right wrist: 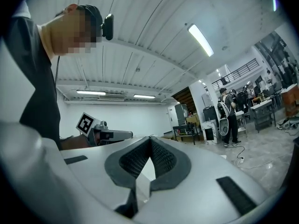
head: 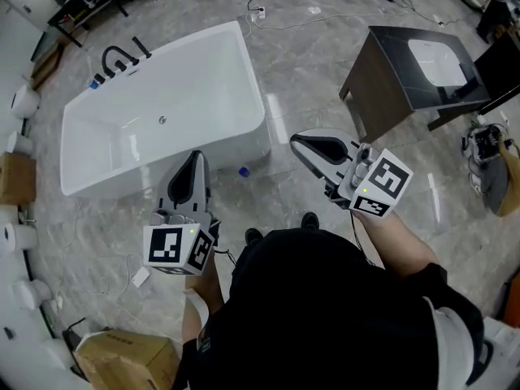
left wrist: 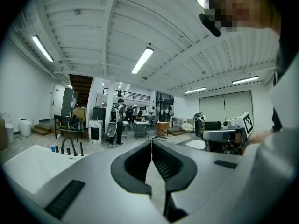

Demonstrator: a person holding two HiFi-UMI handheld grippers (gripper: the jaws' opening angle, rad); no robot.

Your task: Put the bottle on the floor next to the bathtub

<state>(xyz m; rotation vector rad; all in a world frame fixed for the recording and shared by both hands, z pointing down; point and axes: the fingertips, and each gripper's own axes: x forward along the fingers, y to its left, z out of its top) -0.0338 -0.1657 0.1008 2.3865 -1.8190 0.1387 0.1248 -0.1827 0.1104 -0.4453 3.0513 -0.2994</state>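
A white bathtub (head: 162,116) stands on the grey marble floor at upper left. A small bottle with a blue cap (head: 243,171) rests on the floor against the tub's near corner. My left gripper (head: 194,162) is held up in front of the person's body, just left of the bottle, shut with nothing in it. My right gripper (head: 302,143) hovers to the bottle's right, also shut and empty. In the left gripper view the jaws (left wrist: 151,143) meet tip to tip and the tub (left wrist: 25,168) shows at lower left. In the right gripper view the gripper (right wrist: 150,139) points up into the room.
A black faucet set (head: 120,58) sits on the tub's far rim. A dark vanity with a white basin (head: 410,70) stands at right. A cardboard box (head: 126,359) lies at lower left. Cables (head: 280,24) trail on the floor beyond the tub. People (left wrist: 116,121) stand far off.
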